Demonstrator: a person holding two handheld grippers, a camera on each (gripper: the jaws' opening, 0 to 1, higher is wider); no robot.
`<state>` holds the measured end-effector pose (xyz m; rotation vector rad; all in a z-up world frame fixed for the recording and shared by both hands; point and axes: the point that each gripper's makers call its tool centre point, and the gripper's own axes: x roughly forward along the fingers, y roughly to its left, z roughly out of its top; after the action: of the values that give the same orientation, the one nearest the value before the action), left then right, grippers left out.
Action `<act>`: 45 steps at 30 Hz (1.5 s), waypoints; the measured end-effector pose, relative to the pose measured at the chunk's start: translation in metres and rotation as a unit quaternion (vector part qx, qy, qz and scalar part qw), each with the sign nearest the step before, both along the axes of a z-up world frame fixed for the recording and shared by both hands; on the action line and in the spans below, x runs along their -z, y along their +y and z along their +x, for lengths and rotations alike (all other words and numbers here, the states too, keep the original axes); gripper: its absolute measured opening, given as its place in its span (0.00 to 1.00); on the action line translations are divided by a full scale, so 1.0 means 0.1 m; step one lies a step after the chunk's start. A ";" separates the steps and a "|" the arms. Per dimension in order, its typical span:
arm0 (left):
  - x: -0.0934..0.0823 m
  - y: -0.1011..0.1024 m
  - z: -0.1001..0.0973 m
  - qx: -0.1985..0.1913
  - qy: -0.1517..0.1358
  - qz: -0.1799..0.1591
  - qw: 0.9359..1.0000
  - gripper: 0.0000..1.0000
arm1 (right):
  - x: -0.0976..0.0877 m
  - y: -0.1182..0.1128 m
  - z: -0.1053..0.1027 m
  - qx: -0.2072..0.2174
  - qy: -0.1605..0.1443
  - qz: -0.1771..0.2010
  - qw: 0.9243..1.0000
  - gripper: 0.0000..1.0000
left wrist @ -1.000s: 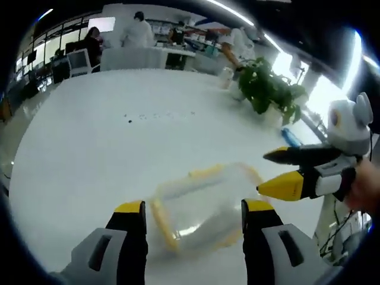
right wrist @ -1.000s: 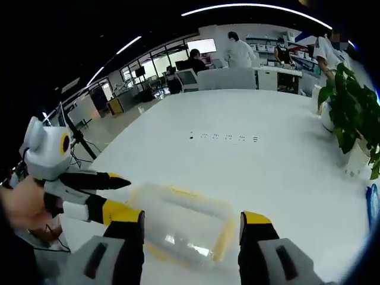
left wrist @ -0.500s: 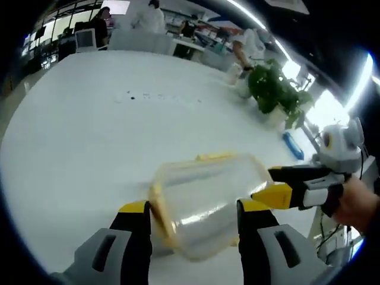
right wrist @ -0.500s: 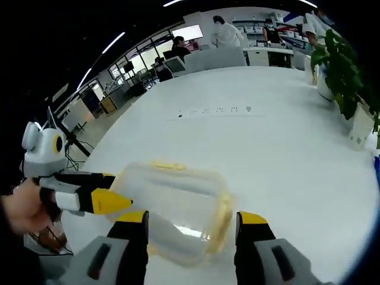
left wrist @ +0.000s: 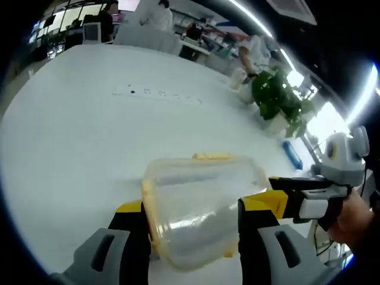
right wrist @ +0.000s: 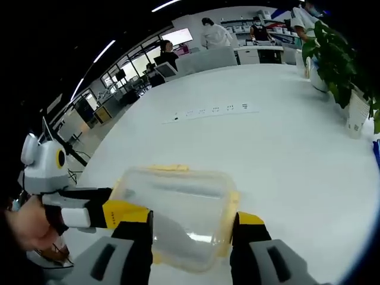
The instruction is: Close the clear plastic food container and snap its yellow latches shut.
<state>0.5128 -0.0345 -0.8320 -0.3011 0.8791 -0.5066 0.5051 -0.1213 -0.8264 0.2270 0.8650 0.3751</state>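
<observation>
Clear food container (left wrist: 199, 208) (right wrist: 178, 208) with yellow latches (left wrist: 214, 157) (right wrist: 163, 168), lid on, resting on the white bench (left wrist: 77, 136) (right wrist: 285, 154). It lies between the spread jaws of the left gripper (left wrist: 193, 215) and of the right gripper (right wrist: 191, 227), neither clenched on it. Beyond: a potted plant (left wrist: 278, 98) (right wrist: 339, 59) and a blue object (left wrist: 294, 153) near the bench edge.
</observation>
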 end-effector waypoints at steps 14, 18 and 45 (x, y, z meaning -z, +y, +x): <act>0.02 0.12 0.01 -0.005 0.004 -0.001 1.000 0.59 | 0.02 0.15 -0.06 -0.004 -0.009 0.003 1.000 0.51; 0.02 0.22 0.02 -0.007 0.006 0.001 1.000 0.59 | 0.02 0.26 -0.06 -0.006 -0.009 0.003 1.000 0.51; 0.02 1.20 0.38 -0.020 0.014 0.003 1.000 0.59 | 0.02 1.21 0.32 -0.014 -0.014 0.011 1.000 0.51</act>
<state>0.5509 0.0851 -0.8337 -0.3210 0.9001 -0.4631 0.5375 -0.0003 -0.8282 0.2301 0.8365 0.4134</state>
